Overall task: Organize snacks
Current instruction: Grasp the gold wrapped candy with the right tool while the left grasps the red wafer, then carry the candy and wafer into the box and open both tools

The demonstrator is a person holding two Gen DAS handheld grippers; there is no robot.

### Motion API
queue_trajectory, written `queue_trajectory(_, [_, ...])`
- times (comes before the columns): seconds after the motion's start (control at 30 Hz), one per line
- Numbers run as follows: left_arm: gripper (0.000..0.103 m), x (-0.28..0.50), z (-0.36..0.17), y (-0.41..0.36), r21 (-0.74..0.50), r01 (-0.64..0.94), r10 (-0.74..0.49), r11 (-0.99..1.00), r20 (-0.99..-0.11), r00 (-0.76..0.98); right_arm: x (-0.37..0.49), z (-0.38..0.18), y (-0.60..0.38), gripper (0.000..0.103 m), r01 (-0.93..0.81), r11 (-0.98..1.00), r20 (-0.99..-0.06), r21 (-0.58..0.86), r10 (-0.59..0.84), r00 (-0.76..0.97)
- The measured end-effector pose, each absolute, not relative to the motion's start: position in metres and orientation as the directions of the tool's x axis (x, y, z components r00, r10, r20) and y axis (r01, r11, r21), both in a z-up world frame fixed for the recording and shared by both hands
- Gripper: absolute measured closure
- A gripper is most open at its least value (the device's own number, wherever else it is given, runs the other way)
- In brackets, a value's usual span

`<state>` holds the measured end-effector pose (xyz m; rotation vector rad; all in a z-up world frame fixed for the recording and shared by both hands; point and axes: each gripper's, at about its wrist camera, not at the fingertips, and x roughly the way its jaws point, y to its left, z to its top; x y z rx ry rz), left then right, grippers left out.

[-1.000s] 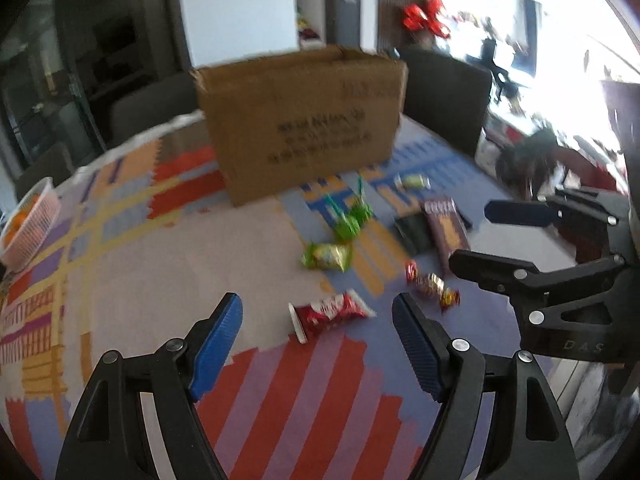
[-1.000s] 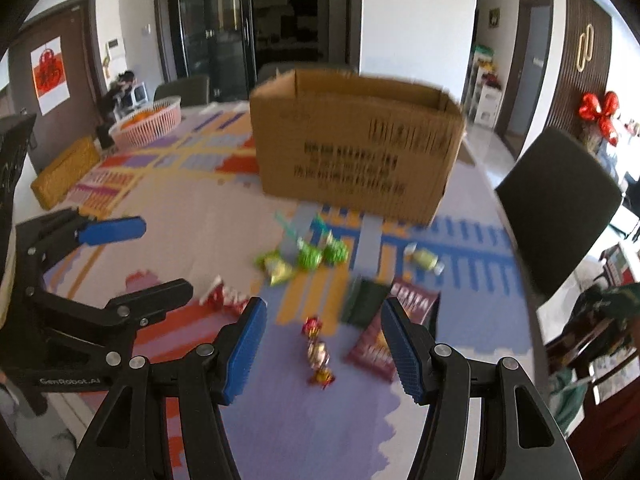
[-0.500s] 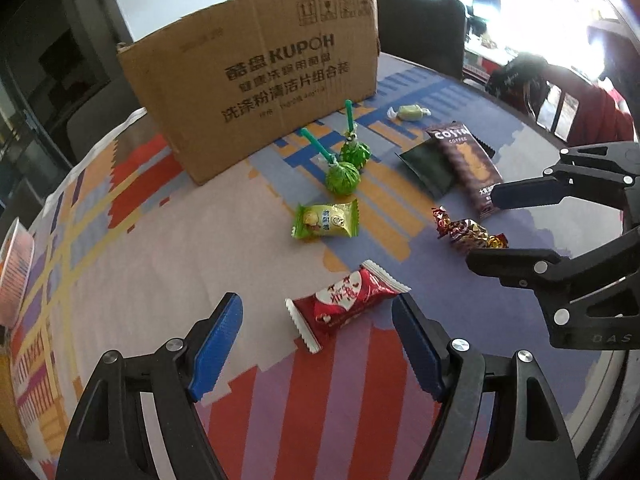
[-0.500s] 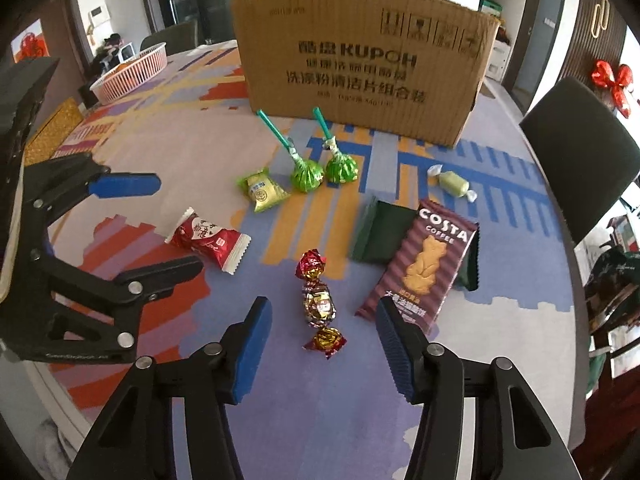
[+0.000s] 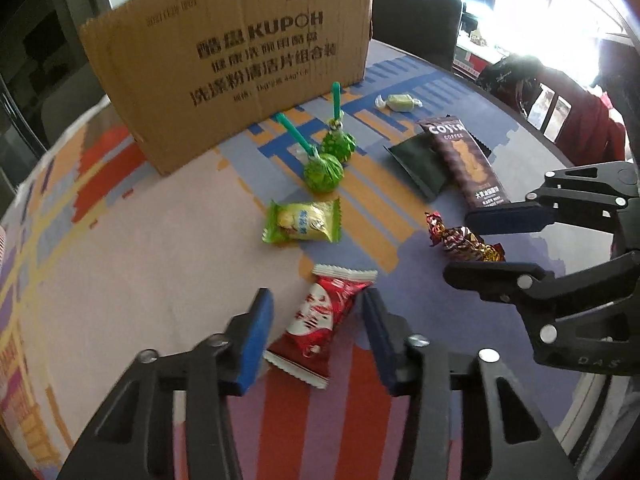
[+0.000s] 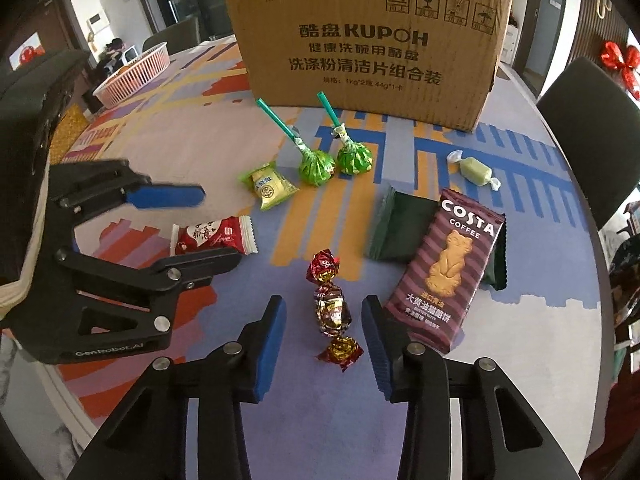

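Both claws have dropped toward the table and have just been closing. Left claw (image 5: 316, 322) straddles the red wafer (image 5: 320, 320), pads not yet pressing; right claw (image 6: 324, 334) likewise brackets the foil candies (image 6: 332, 308). All snacks lie loose on the table (image 6: 200, 148); none sorted. Box (image 6: 372, 40) interior is hidden.

The red wrapper (image 5: 320, 316) has white writing; the lollipops (image 6: 334, 162) are green; the surface (image 6: 520, 280) has red, blue and yellow stripes.
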<state>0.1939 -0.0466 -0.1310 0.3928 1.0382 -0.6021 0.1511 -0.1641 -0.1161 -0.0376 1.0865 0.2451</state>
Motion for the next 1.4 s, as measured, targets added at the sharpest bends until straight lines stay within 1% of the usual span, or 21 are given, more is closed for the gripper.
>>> queue_trajectory(0.1, [0.073, 0.193, -0.132, -0.046, -0.002, 0.619, -0.287, 0.785, -0.887, 0.361, 0.154, -0.118, -0.165, 0.07, -0.212, 0.972, -0.881, 0.102, 0.187, 0.435])
queue_trajectory(0.2, [0.079, 0.191, -0.132, -0.045, -0.021, 0.598, -0.289, 0.801, -0.888, 0.357, 0.158, -0.121, -0.165, 0.074, -0.21, 0.971, -0.884, 0.11, 0.192, 0.425])
queue_trajectory(0.27, [0.08, 0.19, -0.132, -0.044, -0.029, 0.58, -0.288, 0.814, -0.888, 0.359, 0.158, -0.121, -0.165, 0.077, -0.207, 0.972, -0.883, 0.108, 0.189, 0.43])
queue_trajectory(0.33, [0.08, 0.189, -0.132, -0.043, -0.044, 0.549, -0.284, 0.834, -0.888, 0.361, 0.159, -0.122, -0.165, 0.083, -0.214, 0.971, -0.883, 0.111, 0.195, 0.427])
queue_trajectory(0.47, [0.081, 0.19, -0.132, -0.041, -0.079, 0.494, -0.292, 0.866, -0.882, 0.37, 0.159, -0.122, -0.166, 0.084, -0.216, 0.968, -0.878, 0.126, 0.21, 0.429])
queue_trajectory(0.63, [0.081, 0.186, -0.123, -0.039, -0.091, 0.443, -0.292, 0.892, -0.864, 0.411, 0.154, -0.115, -0.168, 0.084, -0.218, 0.966, -0.866, 0.138, 0.225, 0.447])
queue_trajectory(0.8, [0.081, 0.179, -0.097, -0.037, -0.052, 0.401, -0.269, 0.915, -0.818, 0.508, 0.151, -0.1, -0.173, 0.084, -0.212, 0.967, -0.844, 0.143, 0.231, 0.484])
queue_trajectory(1.07, [0.081, 0.18, -0.056, -0.037, -0.06, 0.368, -0.283, 0.928, -0.756, 0.591, 0.15, -0.062, -0.177, 0.084, -0.208, 0.97, -0.787, 0.127, 0.226, 0.574])
queue_trajectory(1.4, [0.081, 0.188, -0.005, -0.041, -0.068, 0.37, -0.315, 0.927, -0.677, 0.665, 0.158, -0.013, -0.184, 0.084, -0.21, 0.969, -0.701, 0.132, 0.241, 0.672])
